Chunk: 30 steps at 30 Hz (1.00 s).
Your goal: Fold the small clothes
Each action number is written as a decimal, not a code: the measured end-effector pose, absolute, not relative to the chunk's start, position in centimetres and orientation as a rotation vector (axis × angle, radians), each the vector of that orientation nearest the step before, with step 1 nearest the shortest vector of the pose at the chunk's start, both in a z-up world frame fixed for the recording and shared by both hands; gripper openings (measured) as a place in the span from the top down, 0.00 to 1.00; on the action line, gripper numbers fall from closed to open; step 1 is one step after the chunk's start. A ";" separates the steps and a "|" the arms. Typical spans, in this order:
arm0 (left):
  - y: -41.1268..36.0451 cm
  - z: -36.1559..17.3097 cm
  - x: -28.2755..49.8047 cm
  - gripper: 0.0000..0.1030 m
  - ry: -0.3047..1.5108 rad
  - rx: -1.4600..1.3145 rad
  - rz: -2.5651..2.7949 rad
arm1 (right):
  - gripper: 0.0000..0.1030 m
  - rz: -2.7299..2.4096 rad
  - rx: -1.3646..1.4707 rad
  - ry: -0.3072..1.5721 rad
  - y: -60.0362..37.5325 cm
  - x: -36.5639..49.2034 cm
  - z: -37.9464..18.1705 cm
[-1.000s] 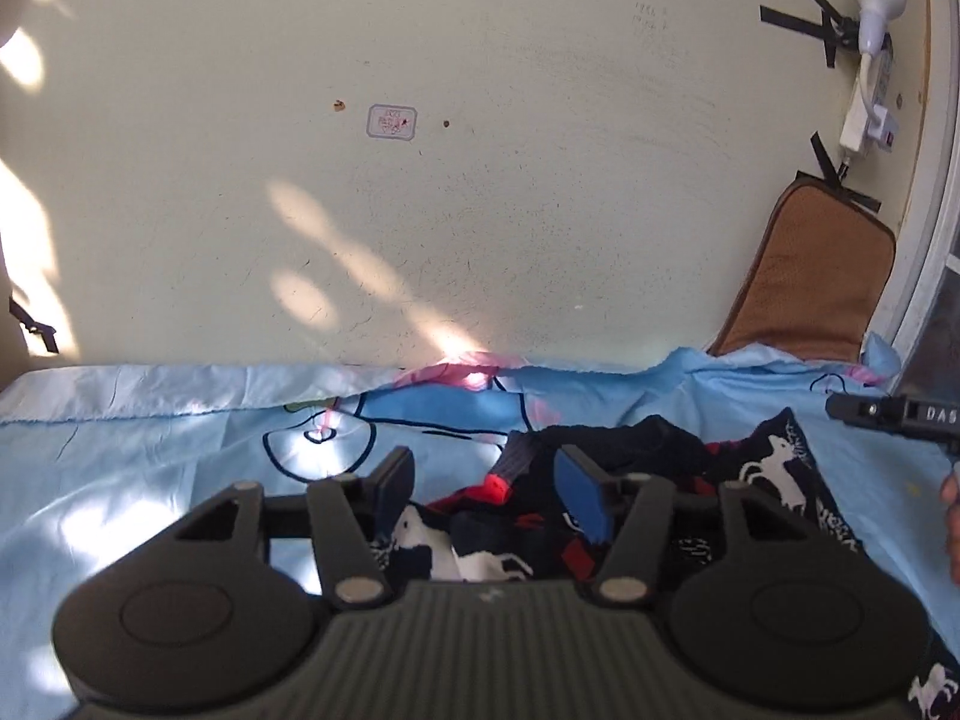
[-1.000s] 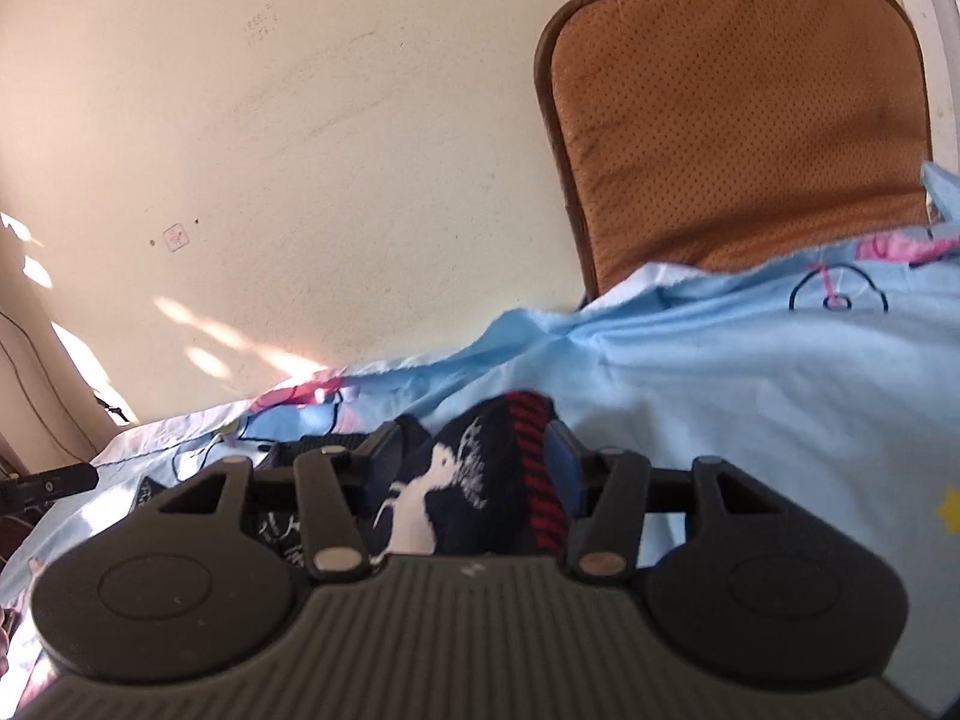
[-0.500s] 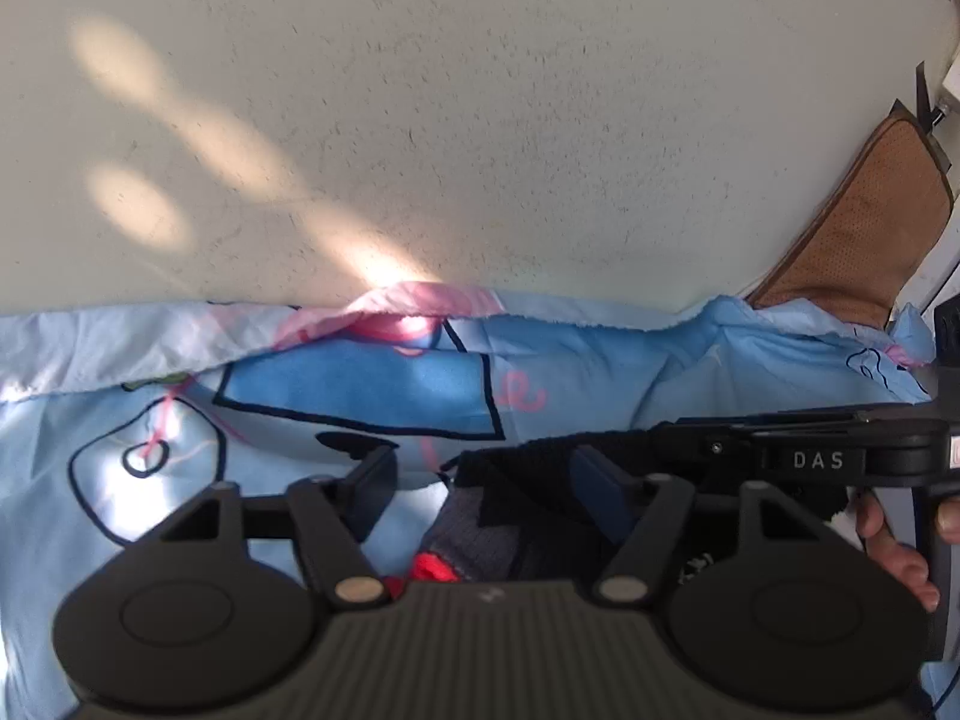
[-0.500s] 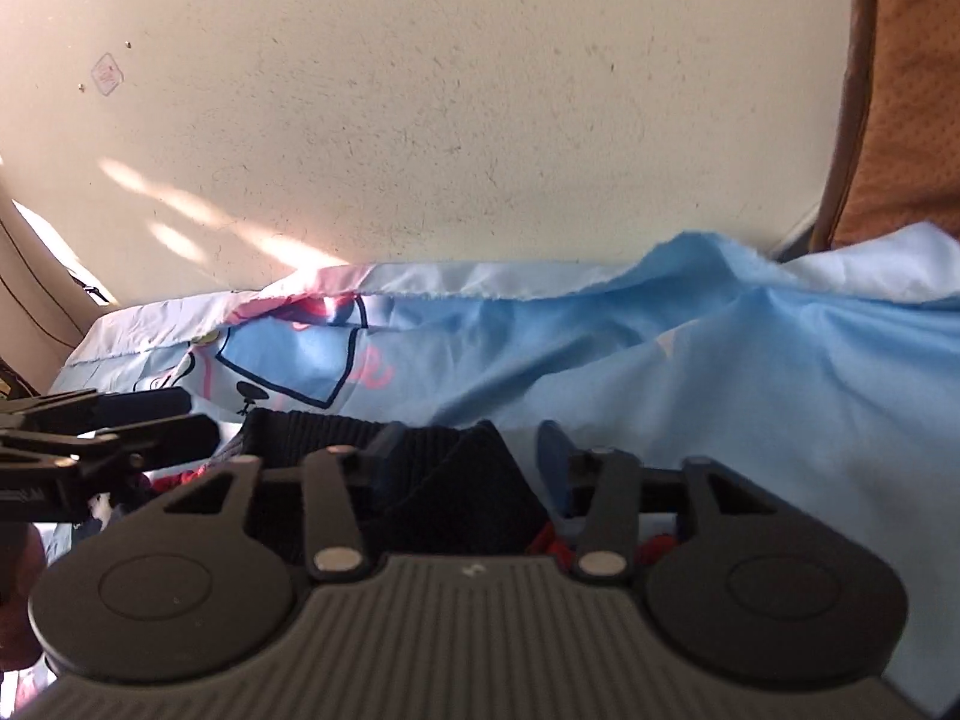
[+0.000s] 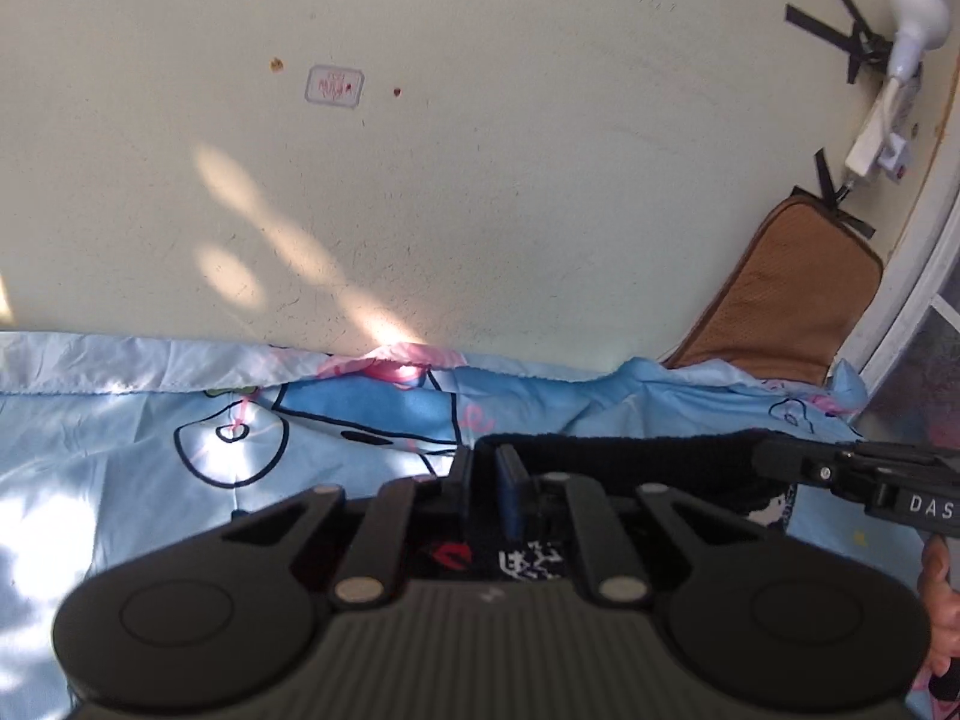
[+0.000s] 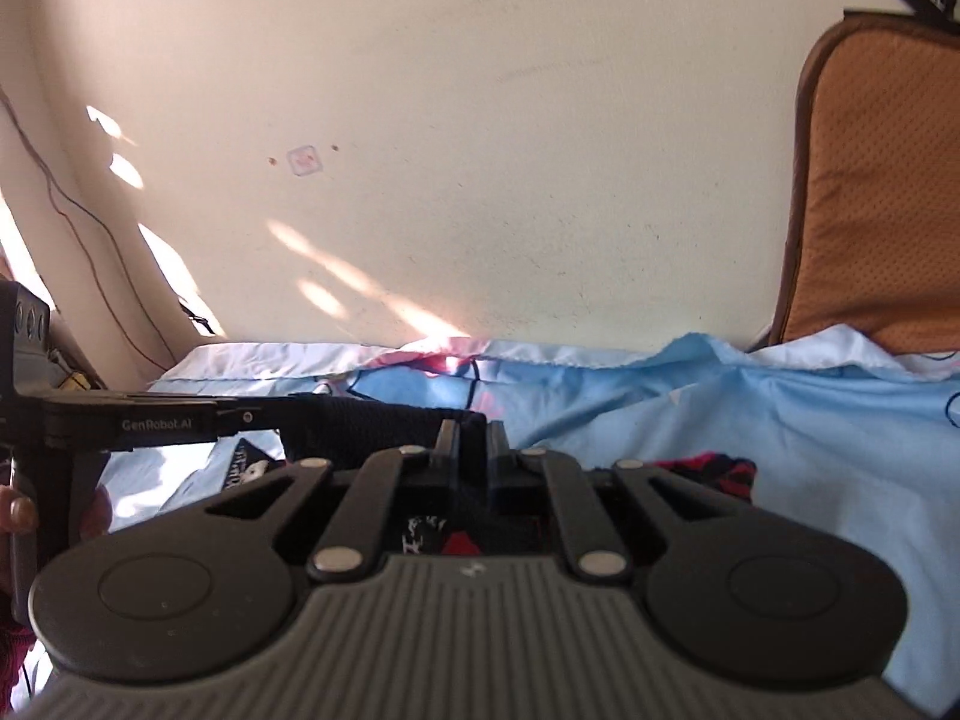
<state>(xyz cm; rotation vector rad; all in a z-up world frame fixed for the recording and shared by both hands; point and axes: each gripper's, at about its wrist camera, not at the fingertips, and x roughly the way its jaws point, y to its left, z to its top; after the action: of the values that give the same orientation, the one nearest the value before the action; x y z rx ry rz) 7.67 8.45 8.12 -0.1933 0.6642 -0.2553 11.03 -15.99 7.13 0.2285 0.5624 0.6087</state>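
From the left wrist, the left tongs pinch one end of the dark garment's ribbed hem above the bed sheet. From the right wrist, the right tongs are closing on the other end (hem stretched taut between them), likely to spread it for folding.

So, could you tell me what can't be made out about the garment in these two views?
- Dark garment: its lower body, both wrist views, hidden behind the gripper bodies; kind and size unclear.
- Left gripper, right gripper: pad contact, hidden by cloth.
- White pattern: left wrist view, too small to read.
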 end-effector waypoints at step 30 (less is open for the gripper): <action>13.0 4.8 -14.8 0.41 0.445 -0.419 -0.236 | 0.60 0.339 0.482 0.433 -24.5 -9.2 0.2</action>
<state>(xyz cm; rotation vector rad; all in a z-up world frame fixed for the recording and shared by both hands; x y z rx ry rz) -14.78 13.00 4.78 -0.4188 0.4451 -0.2362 -9.23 -24.51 0.20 0.4816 0.4331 0.3390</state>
